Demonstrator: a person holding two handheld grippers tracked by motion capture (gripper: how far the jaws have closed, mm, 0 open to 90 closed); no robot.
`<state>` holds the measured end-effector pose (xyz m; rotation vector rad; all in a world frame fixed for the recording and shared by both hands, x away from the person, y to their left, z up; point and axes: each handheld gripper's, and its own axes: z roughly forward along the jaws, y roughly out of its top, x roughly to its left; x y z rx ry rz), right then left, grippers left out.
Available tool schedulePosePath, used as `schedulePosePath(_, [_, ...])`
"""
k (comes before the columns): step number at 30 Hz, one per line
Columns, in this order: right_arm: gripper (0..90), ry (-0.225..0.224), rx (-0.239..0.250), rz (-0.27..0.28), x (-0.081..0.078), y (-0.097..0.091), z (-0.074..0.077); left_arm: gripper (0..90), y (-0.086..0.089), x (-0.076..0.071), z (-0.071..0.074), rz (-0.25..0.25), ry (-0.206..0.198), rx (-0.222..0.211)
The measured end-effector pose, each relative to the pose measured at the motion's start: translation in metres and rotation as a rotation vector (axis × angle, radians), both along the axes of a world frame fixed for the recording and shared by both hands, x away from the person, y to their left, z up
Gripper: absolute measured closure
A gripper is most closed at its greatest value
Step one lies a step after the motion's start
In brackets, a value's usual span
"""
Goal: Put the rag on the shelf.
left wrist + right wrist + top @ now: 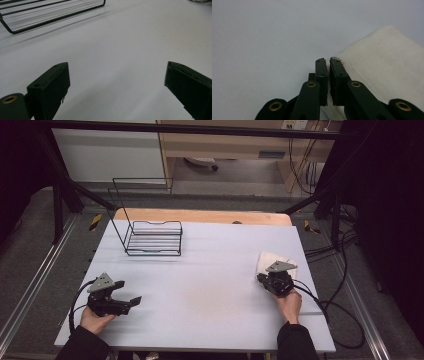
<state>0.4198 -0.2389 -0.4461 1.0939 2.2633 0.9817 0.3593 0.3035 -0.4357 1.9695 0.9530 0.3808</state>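
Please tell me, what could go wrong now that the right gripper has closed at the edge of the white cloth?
1. The right gripper is shut at the corner of the white cloth; it seems to pinch only a thin edge, so the cloth may slip out when lifted.
2. The cloth looks folded, so only the top layer may come up.
3. The left gripper stands open far from the cloth, and the wire rack is also far, so a one-handed carry could drag the cloth over the table.

White folded cloth (387,67) flat on table (200,285); pinched edge.
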Motion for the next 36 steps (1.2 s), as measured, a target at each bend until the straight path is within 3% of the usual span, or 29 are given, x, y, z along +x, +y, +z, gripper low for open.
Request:
schedulePosePath(5, [86.0,-0.039,0.033,0.046,-0.006,0.003,0.007,6.3,0.000,0.000,0.001,0.001,-0.003,0.000])
schedulePosePath(12, [86.0,-0.050,0.063,0.113,-0.014,0.014,0.012,6.4,0.000,0.000,0.001,0.003,-0.004,0.002])
schedulePosePath(19, [85.9,-0.023,0.090,0.214,-0.028,0.044,0.010,6.5,0.000,-0.001,0.001,0.007,-0.006,0.001])
schedulePosePath(36, [85.7,0.014,0.139,0.330,-0.044,0.092,0.009,6.5,0.000,0.000,0.001,0.018,-0.003,0.003])
